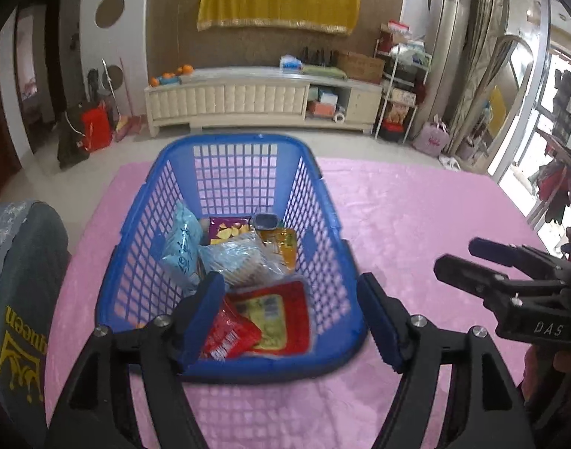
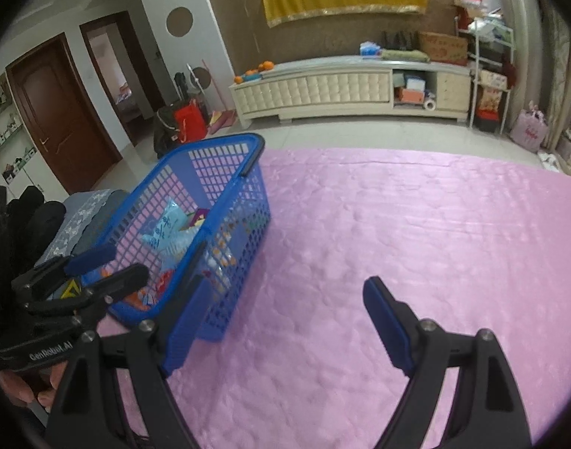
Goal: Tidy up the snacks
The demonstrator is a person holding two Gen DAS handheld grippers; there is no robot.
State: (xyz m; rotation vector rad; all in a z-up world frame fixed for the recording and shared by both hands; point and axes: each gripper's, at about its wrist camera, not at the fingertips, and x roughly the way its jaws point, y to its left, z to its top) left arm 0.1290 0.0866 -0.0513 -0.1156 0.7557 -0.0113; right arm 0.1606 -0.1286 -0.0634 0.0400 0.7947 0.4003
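Note:
A blue plastic basket (image 1: 324, 202) stands on the pink tablecloth (image 1: 416, 217). It holds several snack packs: a red pack (image 1: 281, 310) at the near end, a small red packet (image 1: 229, 336), a clear bag (image 1: 240, 258), a light blue bag (image 1: 184, 247), a purple pack (image 1: 227, 226) and a yellow one (image 1: 285, 243). My left gripper (image 1: 291, 321) is open above the basket's near end, empty. The small red packet lies just beside its left finger. My right gripper (image 2: 289, 325) is open and empty over the bare cloth, to the right of the basket (image 2: 248, 202). The left gripper also shows in the right wrist view (image 2: 109, 265).
A grey chair back (image 1: 19, 280) stands at the table's left edge. The pink cloth (image 2: 435, 243) stretches to the right of the basket. Beyond the table are a white cabinet (image 1: 263, 99), a shelf rack (image 1: 401, 86) and a dark door (image 2: 57, 112).

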